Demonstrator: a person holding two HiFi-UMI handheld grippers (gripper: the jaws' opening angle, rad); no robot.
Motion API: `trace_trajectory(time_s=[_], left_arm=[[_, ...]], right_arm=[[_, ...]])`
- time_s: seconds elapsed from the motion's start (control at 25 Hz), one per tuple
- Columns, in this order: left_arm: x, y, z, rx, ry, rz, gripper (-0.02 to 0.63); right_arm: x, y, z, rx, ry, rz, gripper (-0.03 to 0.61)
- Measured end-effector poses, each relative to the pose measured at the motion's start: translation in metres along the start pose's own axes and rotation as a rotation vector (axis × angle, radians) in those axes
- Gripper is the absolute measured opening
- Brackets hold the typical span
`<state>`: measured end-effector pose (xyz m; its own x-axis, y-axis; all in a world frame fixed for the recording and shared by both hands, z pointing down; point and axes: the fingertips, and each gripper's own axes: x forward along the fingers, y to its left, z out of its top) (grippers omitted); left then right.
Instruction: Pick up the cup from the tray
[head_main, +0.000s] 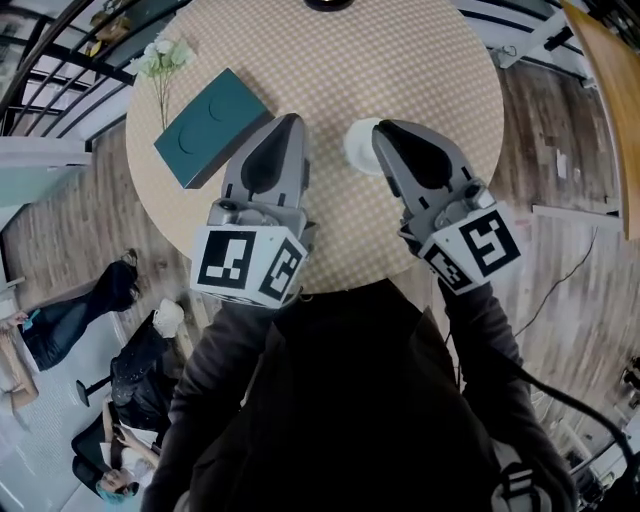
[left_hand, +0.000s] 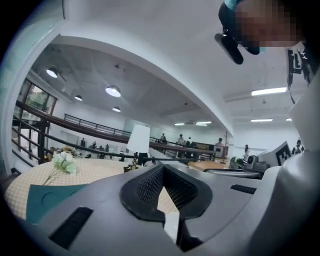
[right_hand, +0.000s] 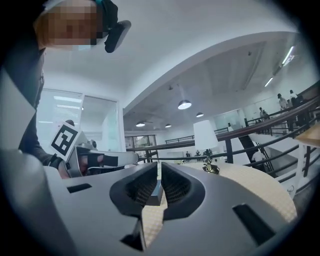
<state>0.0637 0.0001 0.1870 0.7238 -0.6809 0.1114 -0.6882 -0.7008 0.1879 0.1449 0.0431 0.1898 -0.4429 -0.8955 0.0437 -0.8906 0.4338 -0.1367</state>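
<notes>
In the head view a white cup (head_main: 357, 146) stands on the checked tablecloth, apart from the teal tray (head_main: 211, 126) at its left. The tray has two round hollows and nothing in them. My left gripper (head_main: 292, 122) hovers between tray and cup, its jaws shut and nothing between them. My right gripper (head_main: 381, 129) is just right of the cup and covers part of it, jaws shut and nothing held. In the left gripper view the left gripper (left_hand: 163, 173) points level across the table. In the right gripper view the tray (right_hand: 152, 192) shows behind the right gripper (right_hand: 159, 172).
The round table (head_main: 440, 90) carries white flowers (head_main: 164, 55) at its far left and a lamp (left_hand: 138, 140) at the back. Beyond the table edge lie wooden floor and a railing (head_main: 60, 60). People sit lower down at the left (head_main: 60, 310).
</notes>
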Motion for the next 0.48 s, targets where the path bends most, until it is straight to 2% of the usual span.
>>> trace_trajectory(time_s=[0.12, 0.28, 0.48], left_arm=[[-0.004, 0.012, -0.004, 0.004, 0.02, 0.081, 0.008], [-0.012, 0.014, -0.003, 0.024, 0.009, 0.137, 0.008], [-0.022, 0.011, 0.015, 0.1, -0.026, 0.21, 0.008]], right_arm=[[0.003, -0.001, -0.001, 0.004, 0.0, -0.019, 0.025], [0.006, -0.004, -0.003, 0.01, 0.005, -0.043, 0.02], [0.014, 0.0, -0.001, 0.0, 0.016, -0.048, 0.011]])
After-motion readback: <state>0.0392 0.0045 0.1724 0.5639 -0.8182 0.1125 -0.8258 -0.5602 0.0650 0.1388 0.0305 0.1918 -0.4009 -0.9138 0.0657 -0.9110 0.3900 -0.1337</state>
